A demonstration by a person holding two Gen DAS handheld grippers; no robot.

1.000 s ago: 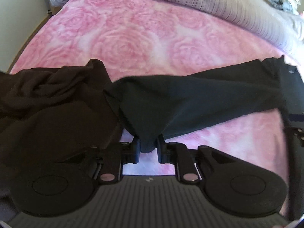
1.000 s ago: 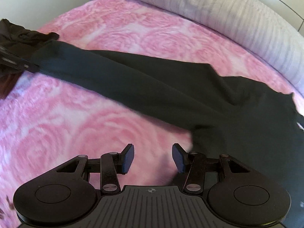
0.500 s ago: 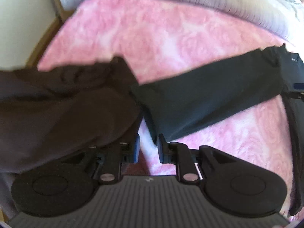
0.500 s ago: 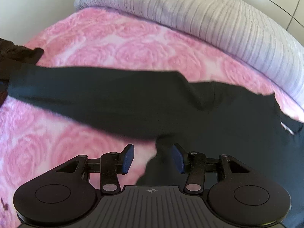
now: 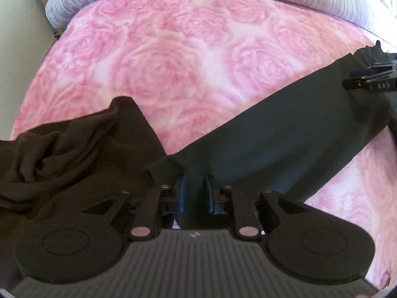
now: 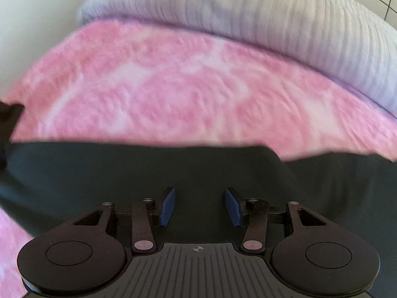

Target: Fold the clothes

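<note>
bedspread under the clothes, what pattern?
Pink rose print on the bedspread; sharpest in the left wrist view.

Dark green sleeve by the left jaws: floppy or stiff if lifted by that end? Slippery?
Likely floppy: the dark green sleeve lies flat and follows the pink rose blanket, with its cuff end curled over. Probably light, since the cloth looks thin. Slipping seems unlikely, as the weave looks matte, though the left gripper would need a full pinch.
</note>
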